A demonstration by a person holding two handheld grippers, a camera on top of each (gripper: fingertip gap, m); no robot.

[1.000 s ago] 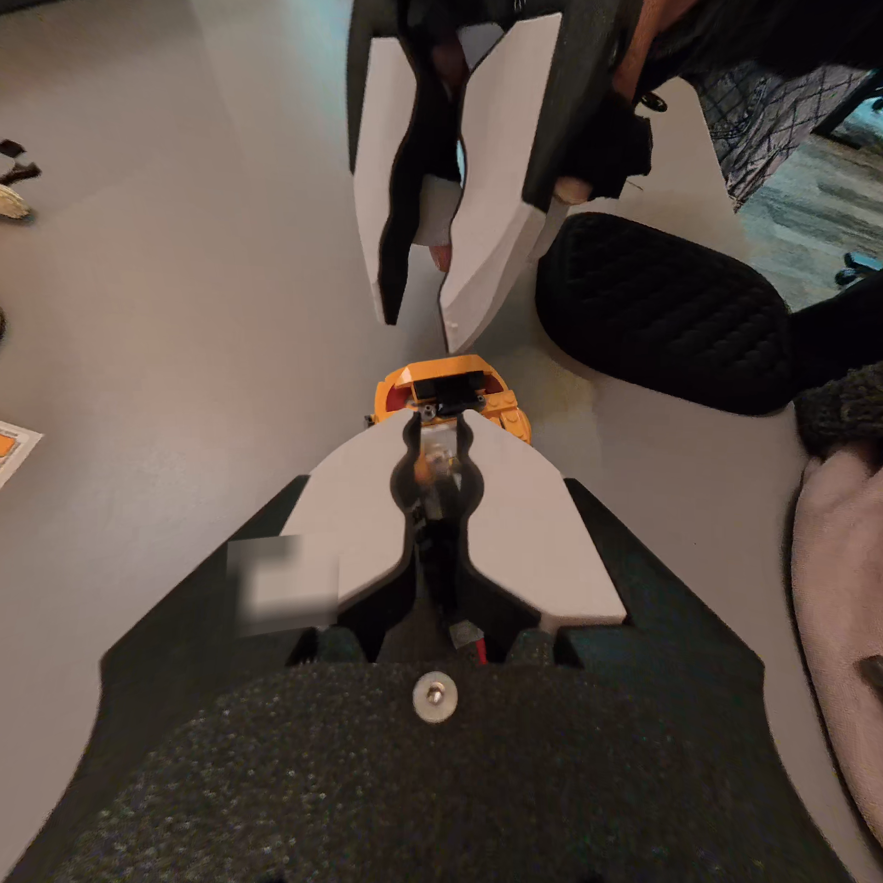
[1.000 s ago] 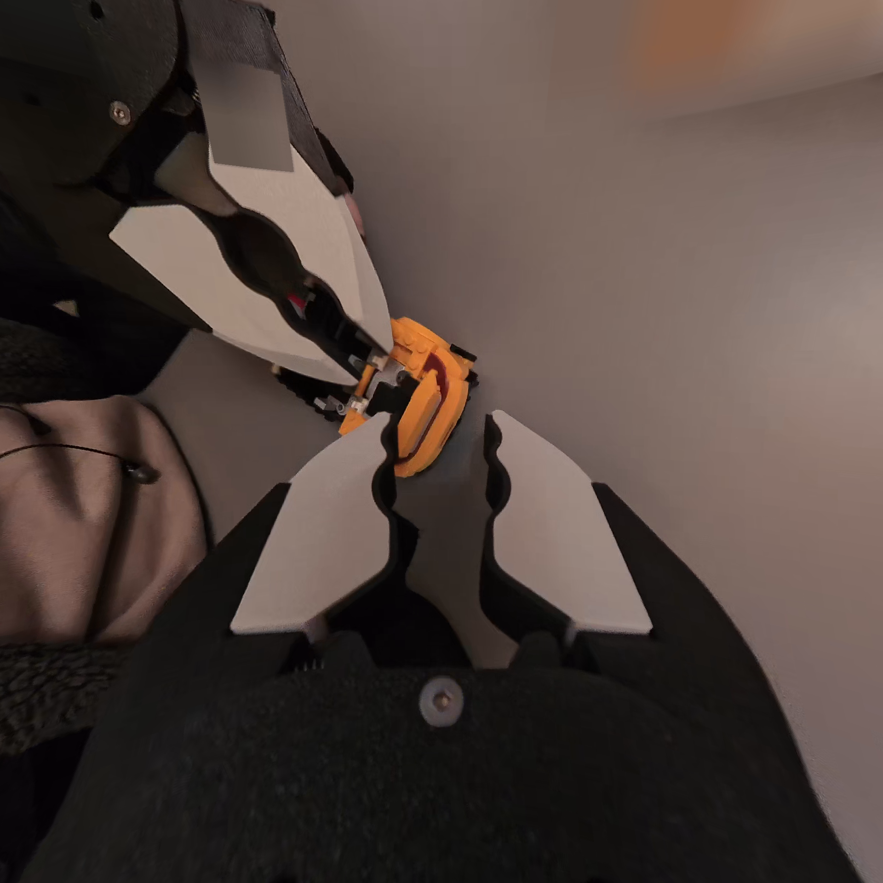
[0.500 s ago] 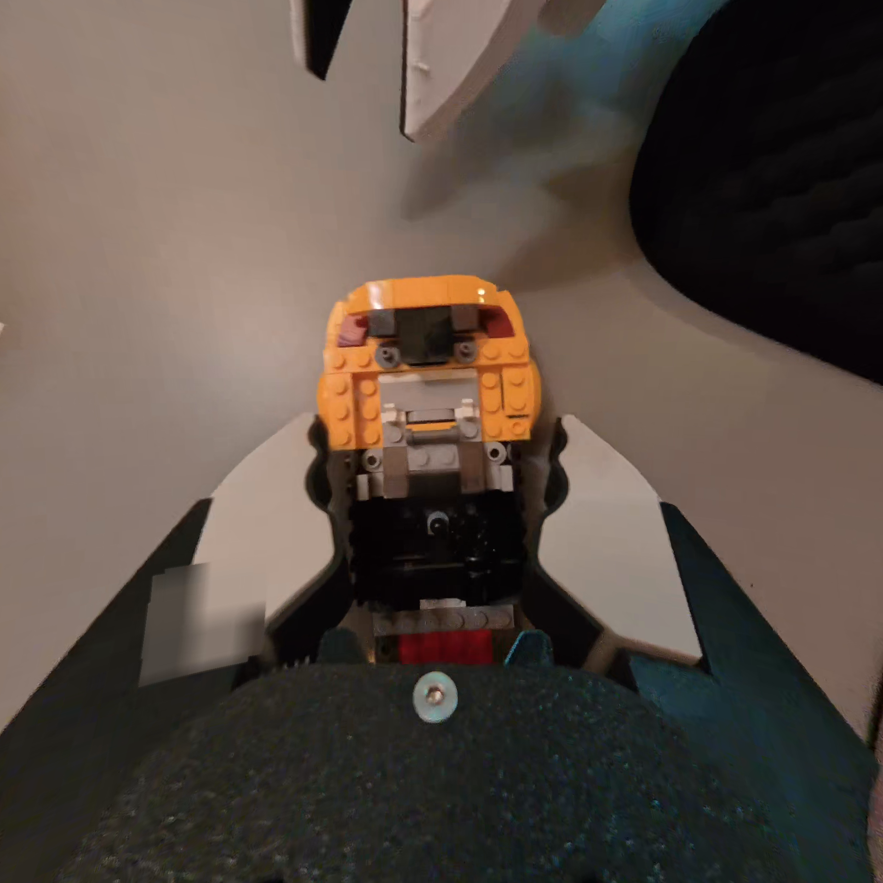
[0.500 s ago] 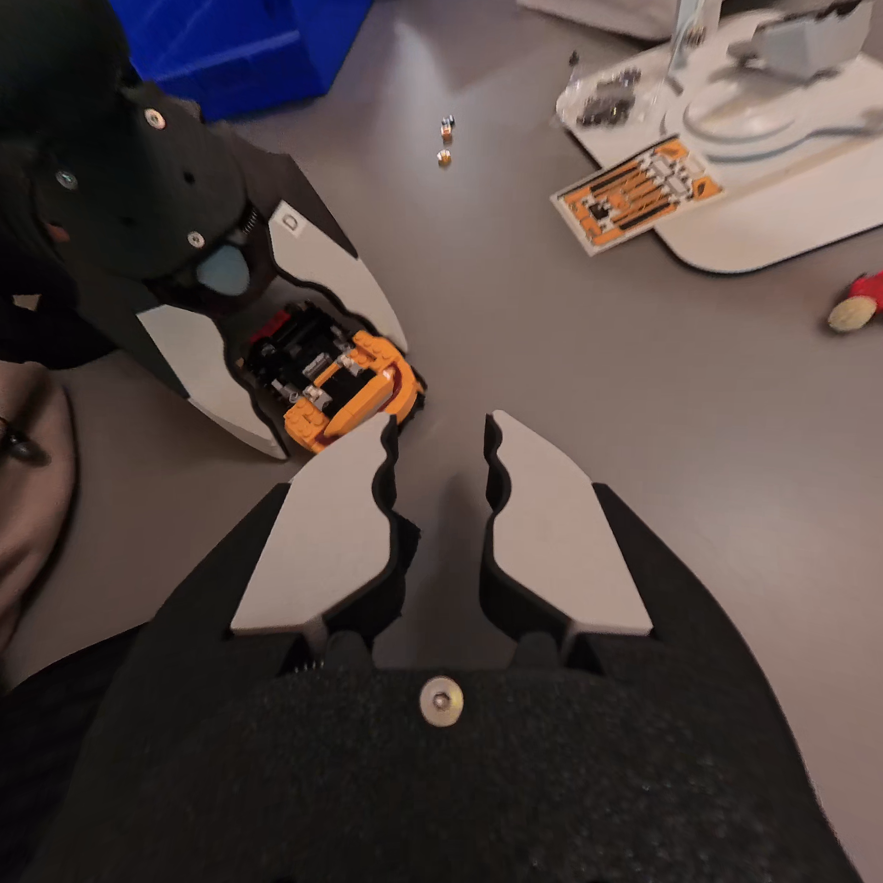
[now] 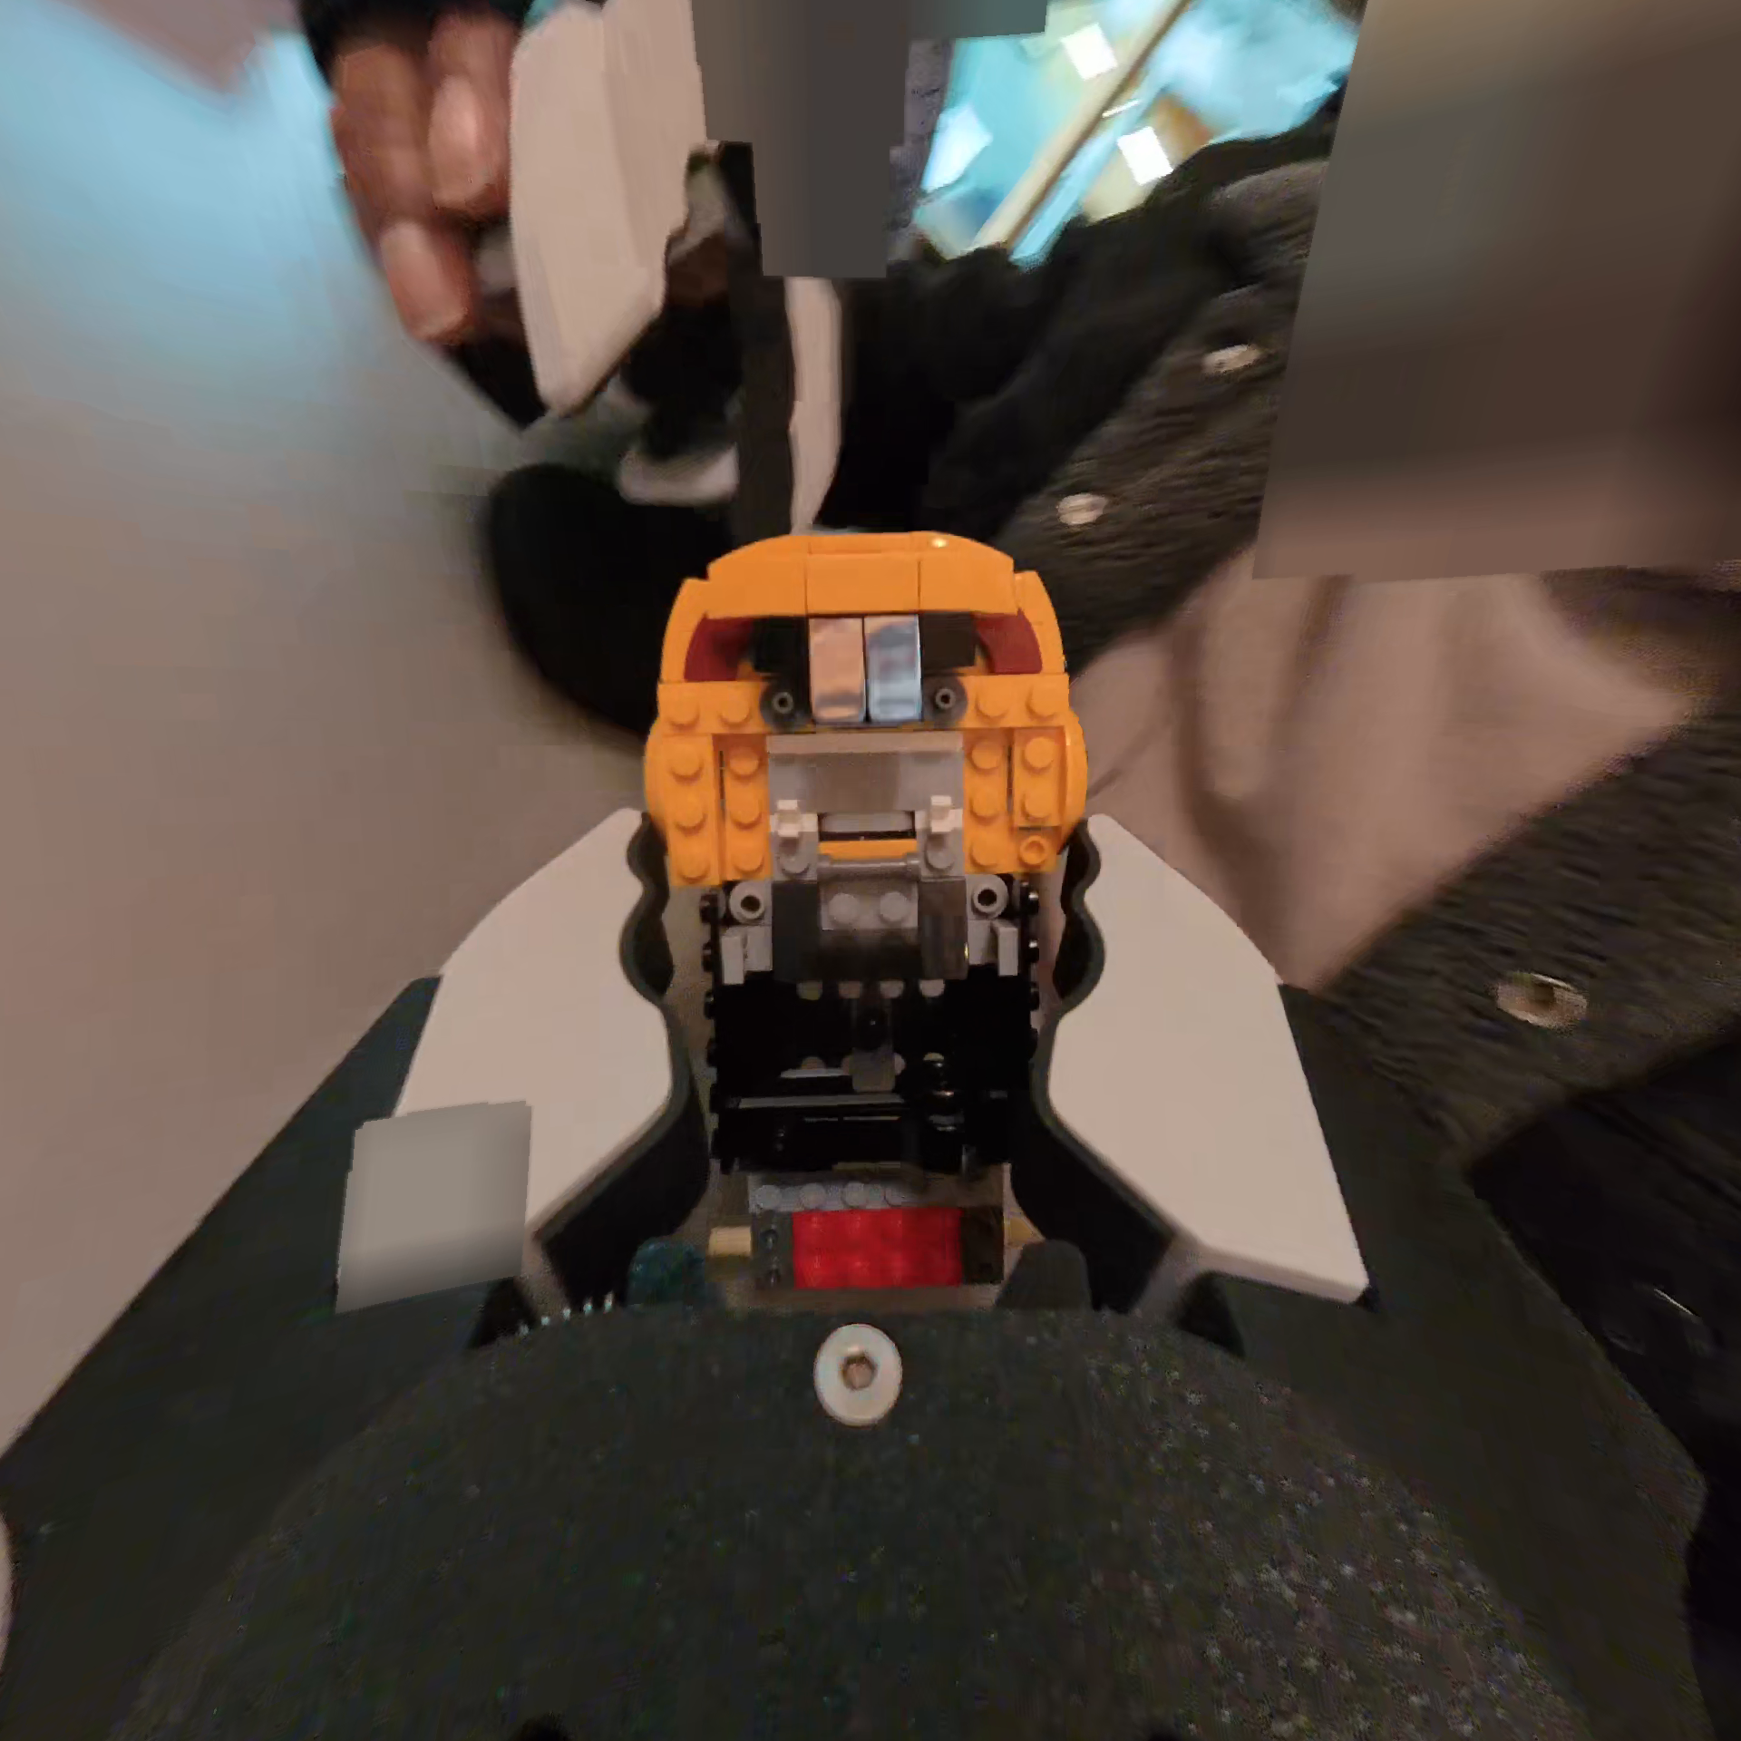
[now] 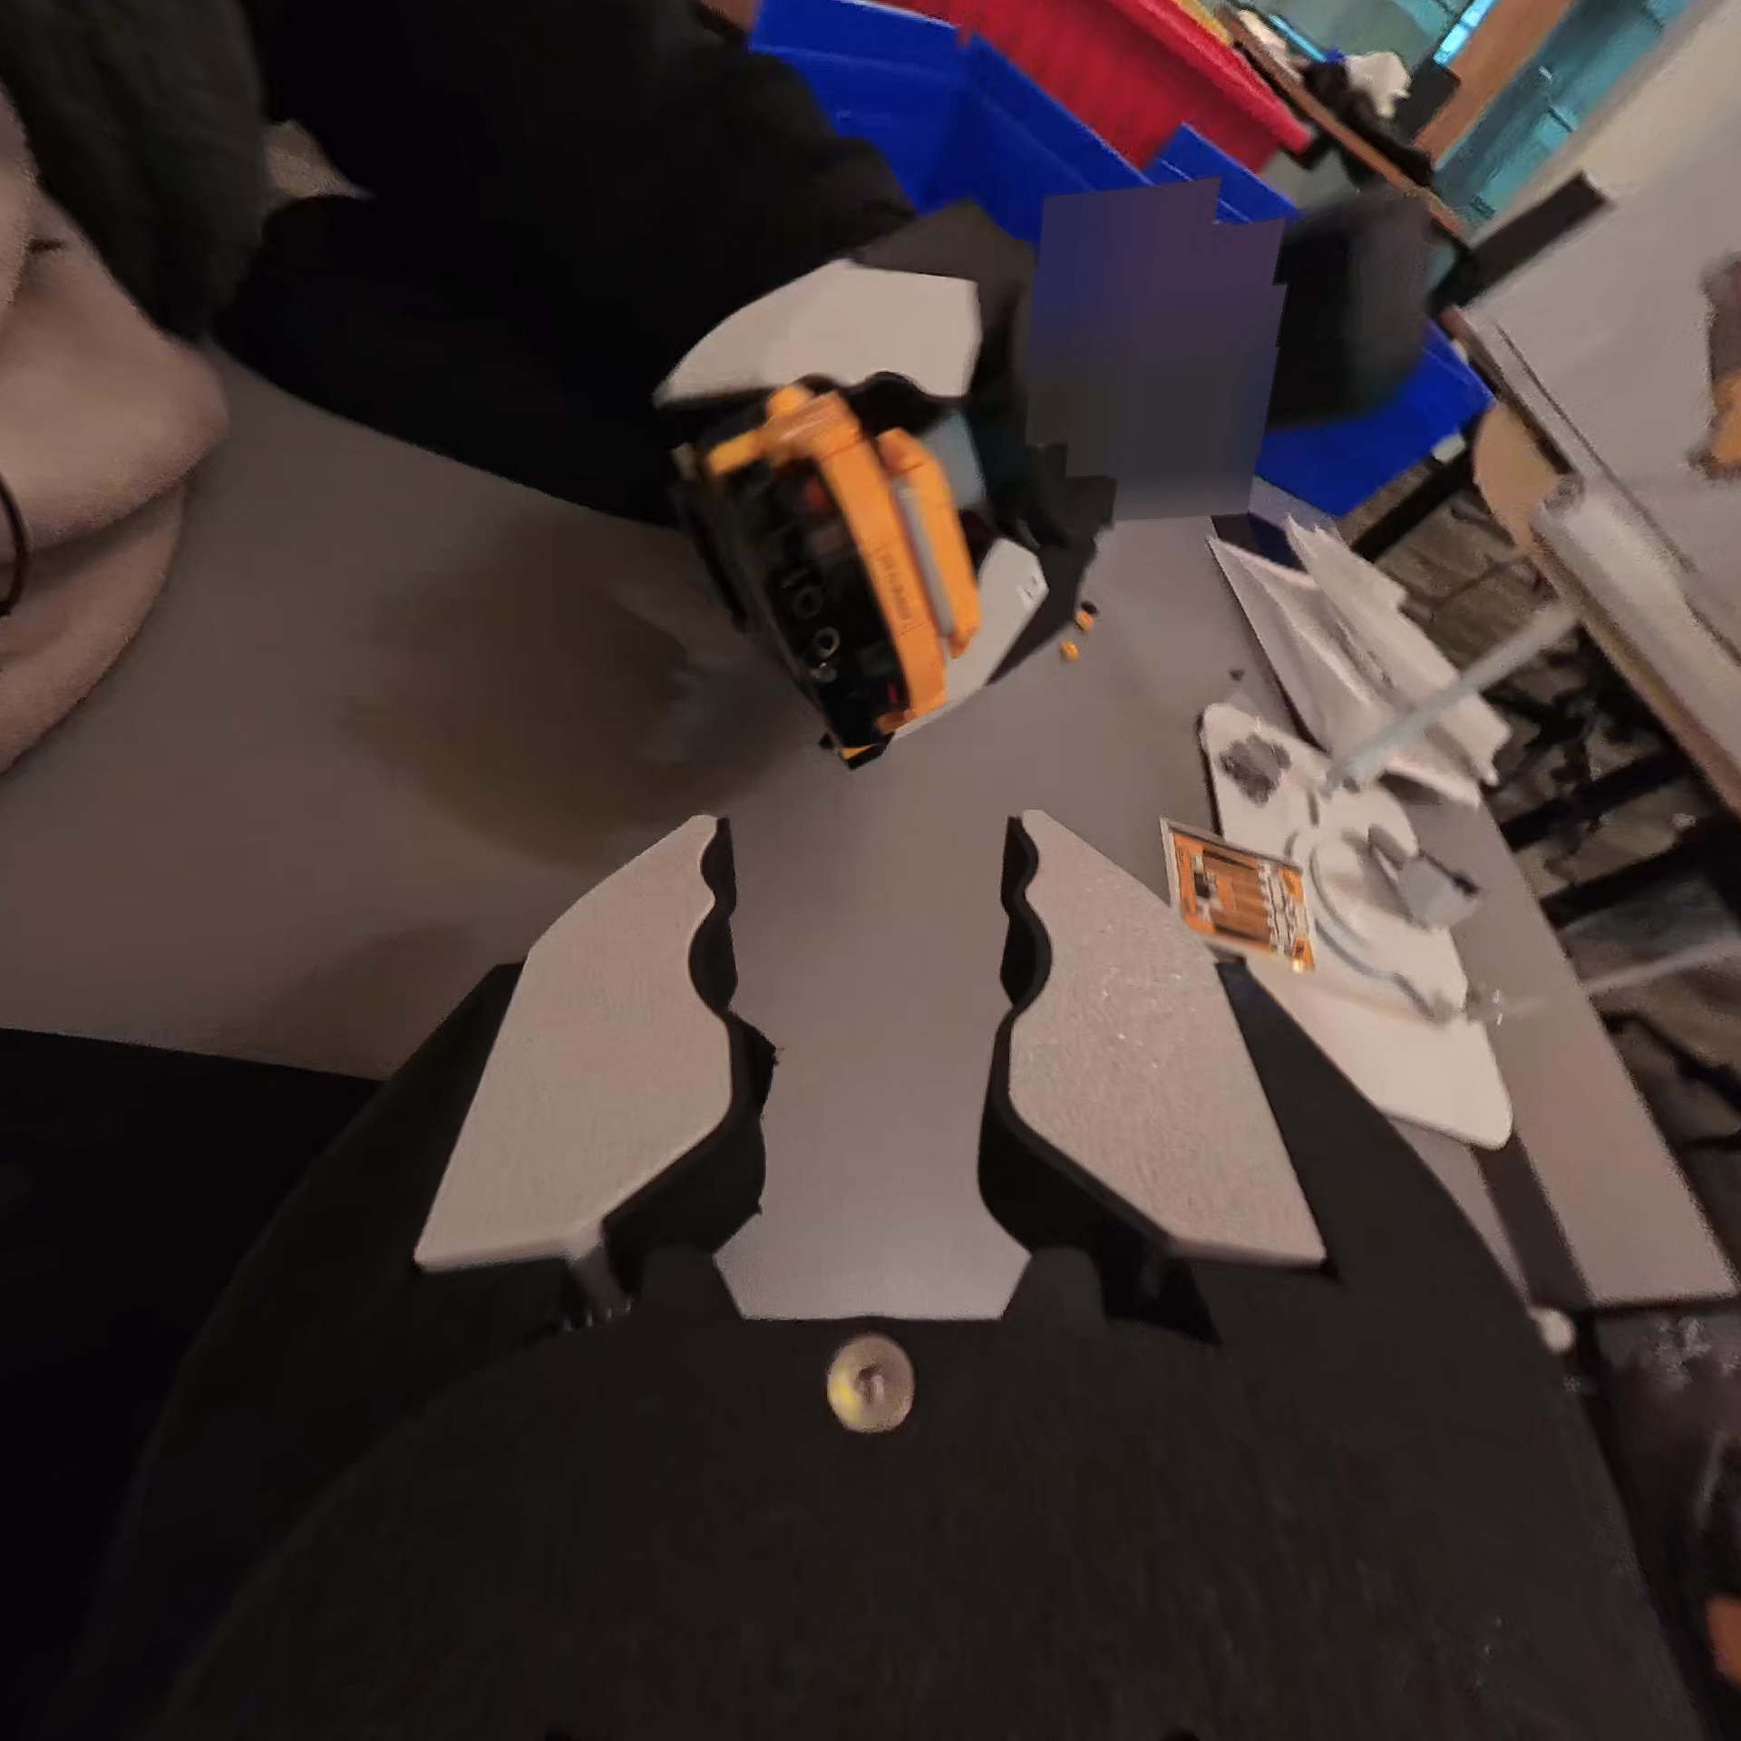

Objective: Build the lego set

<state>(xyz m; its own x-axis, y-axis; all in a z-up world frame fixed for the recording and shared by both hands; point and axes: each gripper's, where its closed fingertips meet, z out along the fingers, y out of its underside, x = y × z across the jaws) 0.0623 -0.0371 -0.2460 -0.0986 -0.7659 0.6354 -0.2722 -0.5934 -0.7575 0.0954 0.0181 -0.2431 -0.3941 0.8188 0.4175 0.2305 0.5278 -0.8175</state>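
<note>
An orange and black lego car [image 5: 867,848] with a red block at its near end lies lengthwise between my left gripper's fingers [image 5: 867,829]. Both pads press on its black sides. In the right wrist view the car [image 6: 848,556] hangs tilted above the grey table [image 6: 471,659], clamped in the left gripper's white fingers [image 6: 829,320]. My right gripper [image 6: 867,829] is open and empty, a short way in front of the car. One of its white fingers [image 5: 603,217] shows blurred at the top of the left wrist view, next to a hand [image 5: 414,170].
An orange sticker sheet [image 6: 1239,904] lies on a white tray [image 6: 1413,1083] at the right, with grey parts and paper bags [image 6: 1347,622] behind it. Two small orange pieces [image 6: 1079,636] lie on the table. Blue bins [image 6: 942,104] stand at the back. A person's sleeves are at the left. The tips of one gripper are about 7 cm away from the tips of the other.
My left gripper let go of its narrow hold on the car, opened wide, took the whole car body and lifted it off the table. My right gripper opened wider and drew back.
</note>
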